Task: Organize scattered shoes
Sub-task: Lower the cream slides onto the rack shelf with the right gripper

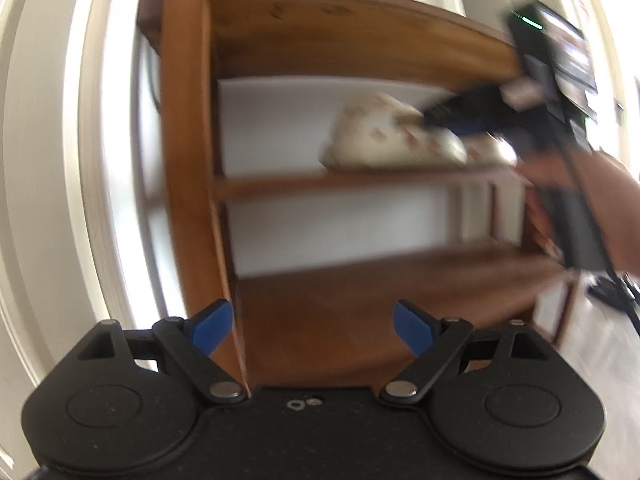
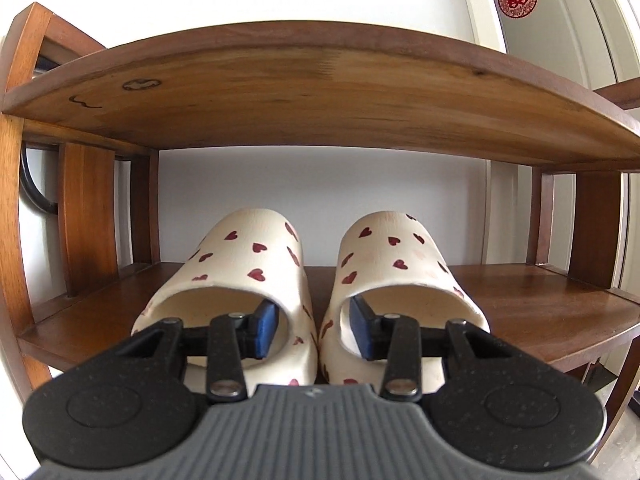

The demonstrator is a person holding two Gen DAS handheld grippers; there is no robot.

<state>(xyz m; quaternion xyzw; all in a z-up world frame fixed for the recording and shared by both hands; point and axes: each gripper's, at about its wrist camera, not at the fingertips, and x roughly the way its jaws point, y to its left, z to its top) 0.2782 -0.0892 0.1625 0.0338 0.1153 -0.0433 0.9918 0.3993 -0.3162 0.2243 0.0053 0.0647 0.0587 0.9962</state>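
Two cream slippers printed with dark red hearts stand side by side on the middle shelf [image 2: 552, 304] of a wooden shoe rack [image 2: 280, 92], toes to the white wall behind and heel openings facing the right wrist camera. The left slipper [image 2: 240, 264] and the right slipper [image 2: 396, 264] are just beside each other, their inner walls nearly touching.

The right gripper [image 2: 314, 330] reaches level into the pair. One blue-padded finger sits inside the mouth of the left slipper, the other inside the mouth of the right slipper, so the two inner walls lie between the fingers [image 2: 266, 330]. The fingers stand partly spread; the pads appear to sit just off the slipper walls and not to pinch them, though the contact on the far side of each pad is hidden.

From the left wrist camera, blurred, the same rack [image 1: 188, 160] appears at an angle, seen from its left end. The slippers [image 1: 384, 136] show as a pale shape on the middle shelf, with the right gripper [image 1: 448, 114] reaching in from the right, held by a person's hand [image 1: 592, 200]. The left gripper [image 1: 312, 328] hovers in front of the rack's lower shelf, well apart from the slippers, its fingers spread wide with nothing between them.
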